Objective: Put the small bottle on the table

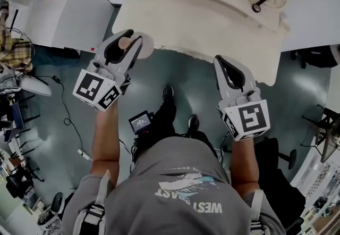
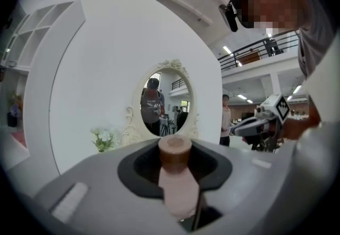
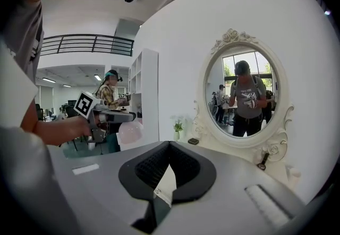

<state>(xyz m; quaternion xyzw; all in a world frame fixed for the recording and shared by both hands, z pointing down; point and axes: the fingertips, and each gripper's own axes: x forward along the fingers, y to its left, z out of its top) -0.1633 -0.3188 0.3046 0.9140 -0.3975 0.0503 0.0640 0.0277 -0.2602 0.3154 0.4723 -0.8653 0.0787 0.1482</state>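
Left gripper [image 1: 136, 42] clamps the pink, brown-capped bottle [image 2: 179, 186] in the air near the edge of the table [image 1: 212, 32]. Right gripper [image 1: 222, 61] is held level alongside, its jaws seemingly closed and empty.

Right gripper [image 3: 170, 146] at 6 o'clock: jaw tips together, nothing held, pale table [image 3: 223, 150] showing through the slit behind them. Left gripper [image 3: 125, 117] at 9 o'clock, with the pink small bottle [image 3: 130, 132] pinched at its tip. Oval mirror [image 3: 247, 93] at 2 o'clock, reflecting a person. Flower vase [image 3: 177, 128] near centre, with the white shelf [image 3: 149, 90] at its 10 o'clock.
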